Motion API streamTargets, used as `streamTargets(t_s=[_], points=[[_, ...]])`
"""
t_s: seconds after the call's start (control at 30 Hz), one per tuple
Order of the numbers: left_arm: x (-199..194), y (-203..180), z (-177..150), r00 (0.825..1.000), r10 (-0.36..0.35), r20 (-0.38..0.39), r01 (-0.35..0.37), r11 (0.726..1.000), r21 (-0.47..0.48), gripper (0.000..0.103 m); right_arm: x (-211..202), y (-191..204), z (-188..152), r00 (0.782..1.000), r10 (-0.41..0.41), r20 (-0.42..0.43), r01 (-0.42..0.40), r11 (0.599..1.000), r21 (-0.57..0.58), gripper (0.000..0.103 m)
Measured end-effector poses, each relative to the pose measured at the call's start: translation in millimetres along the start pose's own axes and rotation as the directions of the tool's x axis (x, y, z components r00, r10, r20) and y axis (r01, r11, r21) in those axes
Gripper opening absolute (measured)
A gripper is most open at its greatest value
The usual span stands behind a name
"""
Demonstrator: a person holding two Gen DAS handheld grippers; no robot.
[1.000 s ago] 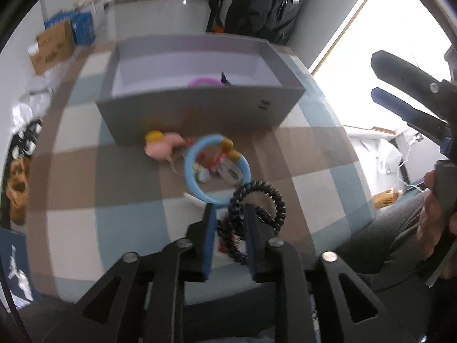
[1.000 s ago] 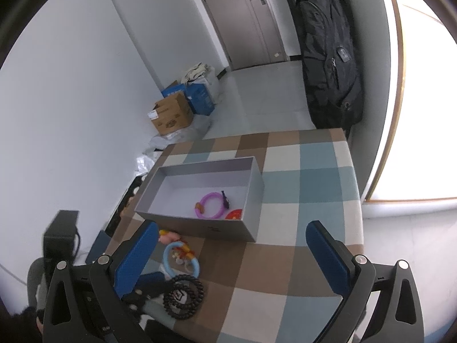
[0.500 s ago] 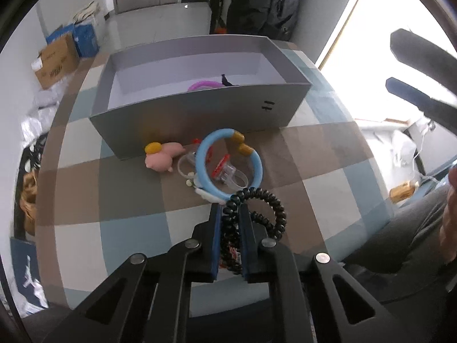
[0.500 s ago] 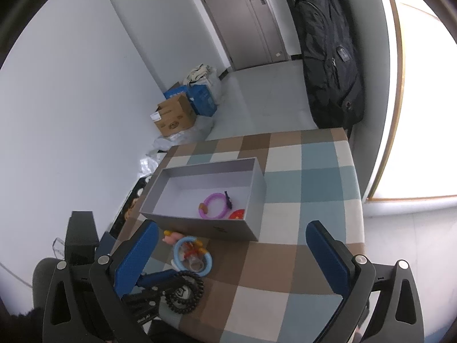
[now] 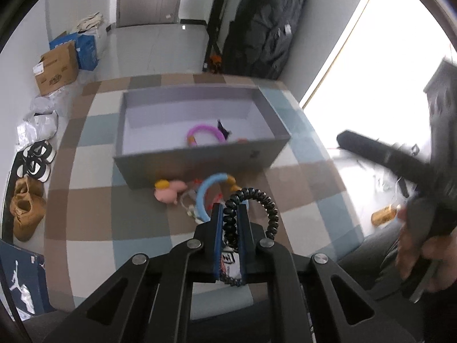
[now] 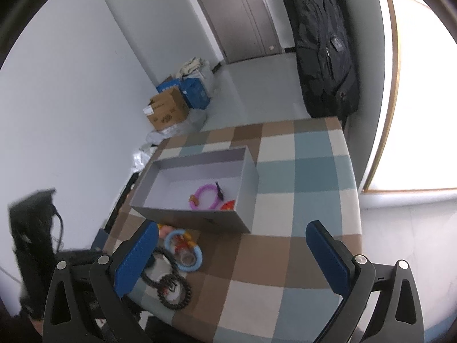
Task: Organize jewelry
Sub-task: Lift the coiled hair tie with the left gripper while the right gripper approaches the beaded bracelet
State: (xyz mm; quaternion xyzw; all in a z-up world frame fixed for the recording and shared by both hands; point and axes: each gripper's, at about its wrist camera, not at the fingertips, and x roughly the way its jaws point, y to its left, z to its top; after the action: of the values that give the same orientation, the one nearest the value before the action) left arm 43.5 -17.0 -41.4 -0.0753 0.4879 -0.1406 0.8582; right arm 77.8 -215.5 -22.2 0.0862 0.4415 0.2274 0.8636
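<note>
The left gripper point(image 5: 230, 217) pinches a black beaded bracelet point(image 5: 258, 204) between its blue pads; the bracelet is a loop of round, glossy dark beads, arching up and to the right of the fingers above the near edge of the checked tablecloth point(image 5: 137, 217). Just beyond it lie a light-blue ring point(image 5: 204, 197) and a pink piece point(image 5: 168, 193), close against the front wall of the open grey box point(image 5: 200, 165), which holds a purple bangle point(image 5: 204, 133). The right gripper point(image 6: 231, 260) hangs spread wide, holding nothing, above the table.
</note>
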Motion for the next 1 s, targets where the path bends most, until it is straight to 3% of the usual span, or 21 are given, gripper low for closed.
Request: streamTargets(t_s=[0.2, 0.37, 0.57, 0.73, 0.93, 1.0], points=[[-17, 23, 11, 0.996, -0.007, 0.088, 0.014, 0.996, -0.087, 0.005, 13, 6, -16, 0.997, 0.021, -0.081, -0.024, 0.999, -0.034, 0.103], [-28, 42, 18, 0.988, 0.003, 0.156, 0.021, 0.988, -0.151, 0.005, 25, 24, -35, 0.984, 0.084, -0.156, -0.098, 0.992, -0.084, 0.103], [-35, 55, 19, 0.981, -0.005, 0.192, 0.042, 0.981, -0.189, 0.005, 43, 65, -60, 0.965, 0.095, -0.243, -0.157, 0.955, -0.25, 0.086], [-43, 61, 18, 0.978, -0.016, 0.206, 0.059, 0.977, -0.203, 0.005, 56, 93, -80, 0.959, 0.048, -0.278, -0.159, 0.907, -0.39, 0.085], [-44, 65, 17, 0.979, -0.026, 0.201, 0.069, 0.975, -0.212, 0.005, 72, 104, -92, 0.959, -0.039, -0.28, -0.104, 0.873, -0.476, 0.064], [-45, 67, 17, 0.979, -0.029, 0.201, 0.073, 0.974, -0.214, 0.005, 73, 106, -93, 0.958, -0.043, -0.285, -0.104, 0.871, -0.481, 0.049]])
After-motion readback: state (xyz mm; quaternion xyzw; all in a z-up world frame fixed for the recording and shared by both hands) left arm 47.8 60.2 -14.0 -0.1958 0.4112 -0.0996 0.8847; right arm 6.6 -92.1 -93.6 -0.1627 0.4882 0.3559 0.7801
